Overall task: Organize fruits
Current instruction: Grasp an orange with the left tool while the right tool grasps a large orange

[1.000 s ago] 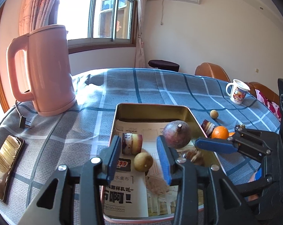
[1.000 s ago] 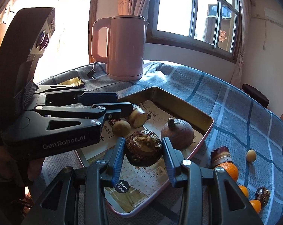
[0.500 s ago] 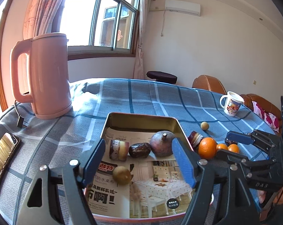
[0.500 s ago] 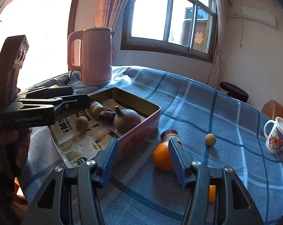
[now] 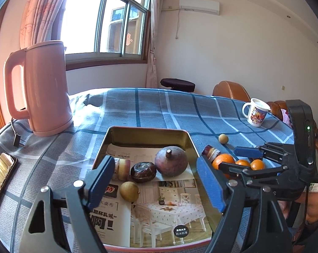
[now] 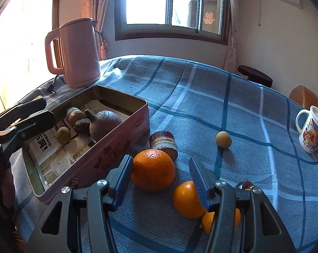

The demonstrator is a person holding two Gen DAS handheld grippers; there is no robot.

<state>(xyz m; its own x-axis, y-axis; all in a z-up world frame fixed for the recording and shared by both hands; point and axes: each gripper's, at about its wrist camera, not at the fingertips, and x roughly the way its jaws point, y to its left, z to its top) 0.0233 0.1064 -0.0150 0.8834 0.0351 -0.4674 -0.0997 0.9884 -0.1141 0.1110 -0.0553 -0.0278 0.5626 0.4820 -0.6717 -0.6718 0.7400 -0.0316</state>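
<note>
A pink tin (image 5: 148, 129) lined with printed paper holds a purple round fruit (image 5: 171, 161), a dark brown fruit (image 5: 143, 171), a small yellowish fruit (image 5: 129, 190) and a cut piece (image 5: 122, 168). My left gripper (image 5: 153, 168) hovers over the tin's near end; its jaws are opening, with nothing between them. Right of the tin on the cloth lie a large orange (image 6: 152, 169), two smaller oranges (image 6: 186, 198), a dark red cut piece (image 6: 163, 144) and a tan fruit (image 6: 223, 139). My right gripper (image 6: 161, 166) stands open just above the large orange, pads apart from it.
A pink kettle (image 5: 42, 92) with its cord stands at the table's back left, a phone (image 5: 0, 175) lies at the left edge, and a printed mug (image 5: 256, 115) sits at the far right. A small dark fruit (image 6: 245, 185) lies near the right fingers. Brown chairs stand behind the table.
My right gripper let go of the dark brown fruit inside the tin and swung right, out over the oranges. My left gripper's jaws spread wider.
</note>
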